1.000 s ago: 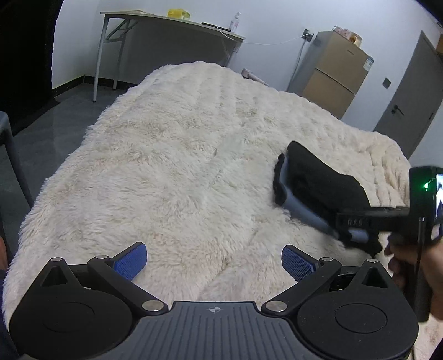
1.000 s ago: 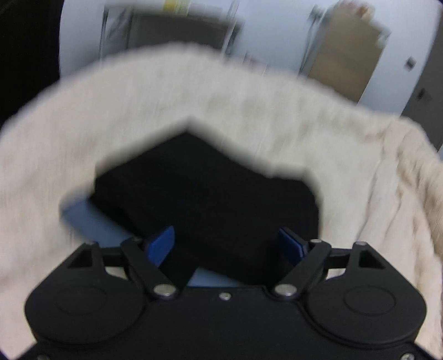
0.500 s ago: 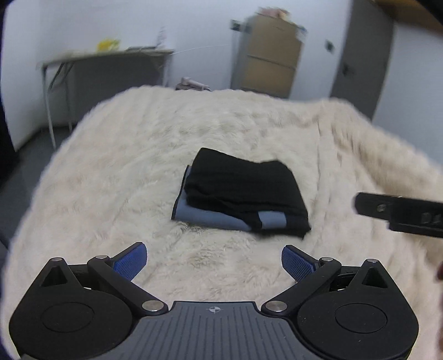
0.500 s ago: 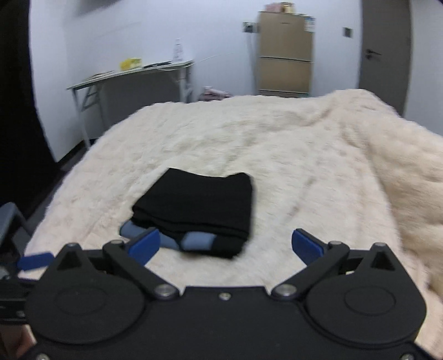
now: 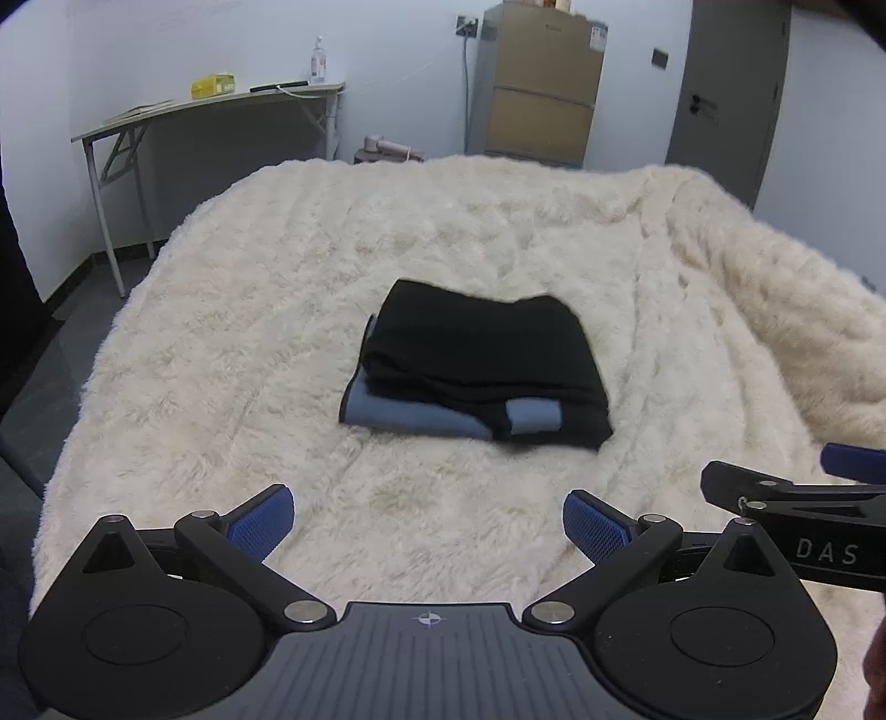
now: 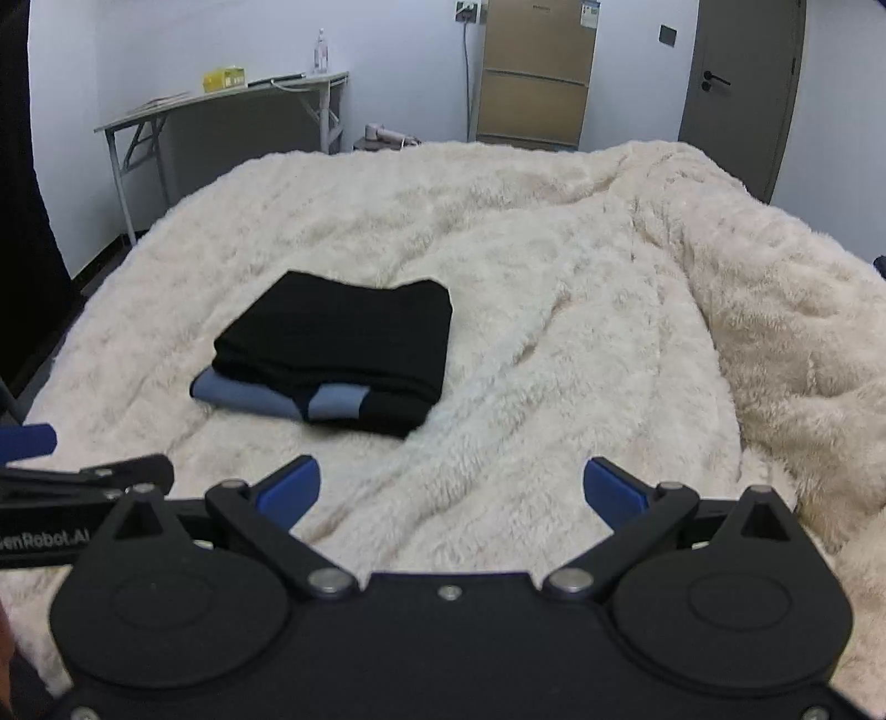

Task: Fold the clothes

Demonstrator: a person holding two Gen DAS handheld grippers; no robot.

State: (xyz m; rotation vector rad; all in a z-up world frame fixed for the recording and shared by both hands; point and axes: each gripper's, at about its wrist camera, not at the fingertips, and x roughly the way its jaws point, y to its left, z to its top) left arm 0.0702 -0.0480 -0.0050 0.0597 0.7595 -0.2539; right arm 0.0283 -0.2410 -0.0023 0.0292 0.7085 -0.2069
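The folding looks done to me: the black and blue garment (image 5: 476, 368) lies as a neat square on the cream blanket (image 5: 232, 343), clear of my left gripper (image 5: 426, 518) and right gripper (image 6: 451, 487), both wide open and empty

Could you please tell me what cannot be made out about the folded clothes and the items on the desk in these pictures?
- Folded garment: both views; its own folds hide its type and underside.
- Yellow box and bottle on the desk: both views; labels too small.
- Right gripper: left wrist view; cut off by the right edge.
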